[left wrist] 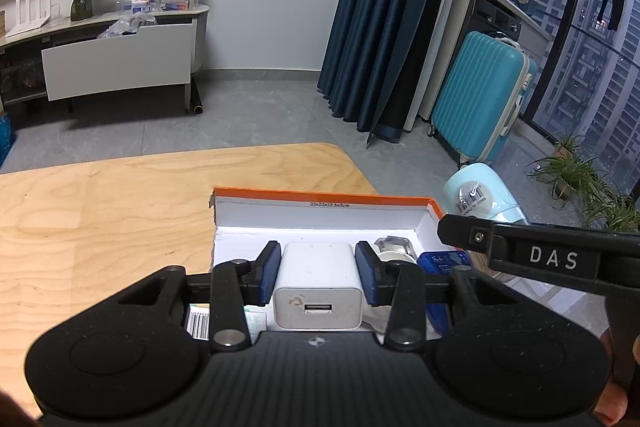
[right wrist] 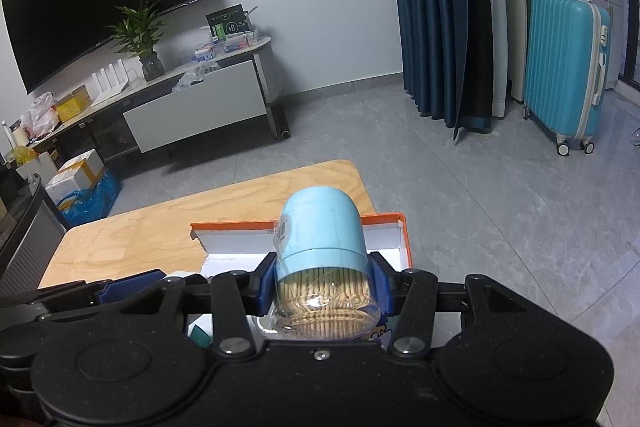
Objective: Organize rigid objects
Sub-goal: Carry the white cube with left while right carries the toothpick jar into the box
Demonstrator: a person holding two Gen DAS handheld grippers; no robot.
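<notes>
In the left wrist view my left gripper is shut on a white USB charger, its blue pads pressing both sides, above an orange-rimmed white box. Inside the box lie a clear tape roll and a blue packet. In the right wrist view my right gripper is shut on a toothpick jar with a light-blue cap, held over the same box. The right gripper's finger and the jar's cap also show at the right of the left view.
The box rests on a light wooden table near its far right corner. Beyond are a grey floor, a TV stand, blue curtains, a turquoise suitcase and potted plants.
</notes>
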